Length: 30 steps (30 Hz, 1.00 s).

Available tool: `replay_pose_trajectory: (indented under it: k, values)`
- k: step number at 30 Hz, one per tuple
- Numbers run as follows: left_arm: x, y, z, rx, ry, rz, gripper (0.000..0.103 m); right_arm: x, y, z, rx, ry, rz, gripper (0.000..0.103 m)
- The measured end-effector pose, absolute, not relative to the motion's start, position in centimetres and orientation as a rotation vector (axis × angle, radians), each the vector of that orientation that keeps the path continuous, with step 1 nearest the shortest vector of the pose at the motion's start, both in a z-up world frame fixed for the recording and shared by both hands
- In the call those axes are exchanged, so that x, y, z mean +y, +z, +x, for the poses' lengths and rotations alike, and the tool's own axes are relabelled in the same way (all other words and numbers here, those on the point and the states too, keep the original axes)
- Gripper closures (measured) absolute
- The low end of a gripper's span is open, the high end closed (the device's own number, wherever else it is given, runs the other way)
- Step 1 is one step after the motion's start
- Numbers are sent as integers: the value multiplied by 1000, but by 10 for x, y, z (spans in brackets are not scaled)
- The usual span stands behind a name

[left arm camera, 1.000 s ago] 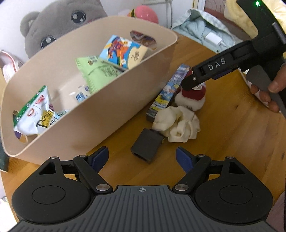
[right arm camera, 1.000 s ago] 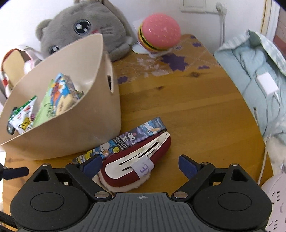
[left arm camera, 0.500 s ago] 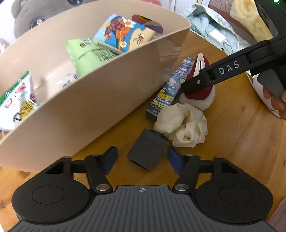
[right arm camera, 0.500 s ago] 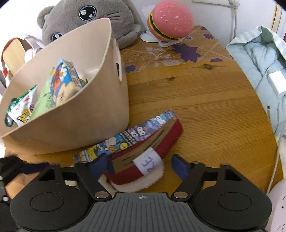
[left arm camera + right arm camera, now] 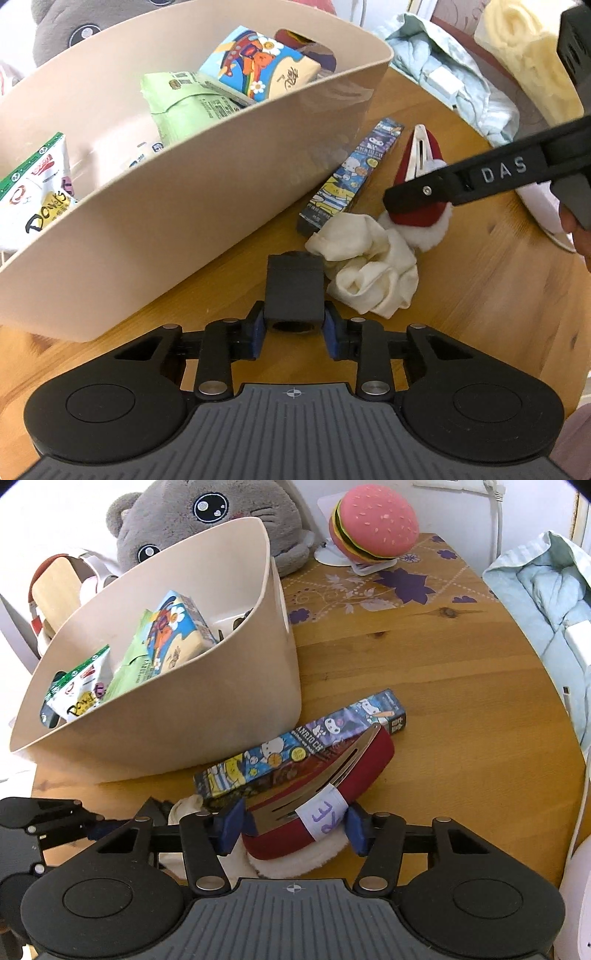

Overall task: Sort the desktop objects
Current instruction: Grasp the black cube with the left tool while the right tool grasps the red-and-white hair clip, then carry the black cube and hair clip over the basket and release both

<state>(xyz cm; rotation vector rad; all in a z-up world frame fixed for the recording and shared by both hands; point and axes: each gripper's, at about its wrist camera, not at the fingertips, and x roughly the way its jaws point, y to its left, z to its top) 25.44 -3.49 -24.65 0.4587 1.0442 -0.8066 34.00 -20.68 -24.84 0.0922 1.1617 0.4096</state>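
My left gripper (image 5: 293, 328) is shut on a small dark grey block (image 5: 295, 291) on the wooden table, just in front of the beige basket (image 5: 207, 206). My right gripper (image 5: 293, 825) is shut on a red hair clip with a white fluffy edge and a paper label (image 5: 317, 801); it also shows in the left wrist view (image 5: 419, 184). A cartoon-printed box (image 5: 295, 746) lies between the clip and the basket. A crumpled cream cloth (image 5: 369, 266) lies beside the block. The basket holds snack packets and a tissue pack.
A grey plush cat (image 5: 207, 520) and a pink burger toy (image 5: 373, 520) stand at the back of the table. Light blue bedding with a white charger (image 5: 554, 598) lies off the table's right edge. A white object (image 5: 580, 897) sits at the near right.
Both grippers closed: the left moved forward and shut on the dark block, the right moved forward and shut on the red hair clip.
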Motion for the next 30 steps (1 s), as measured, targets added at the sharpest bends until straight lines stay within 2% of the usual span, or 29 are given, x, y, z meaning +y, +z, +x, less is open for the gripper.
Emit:
replay_pose_trajectory:
  k: [30]
  values:
    - [-12, -194, 236, 1018, -818, 302, 72, -231, -193, 318, 1053, 448, 118, 49]
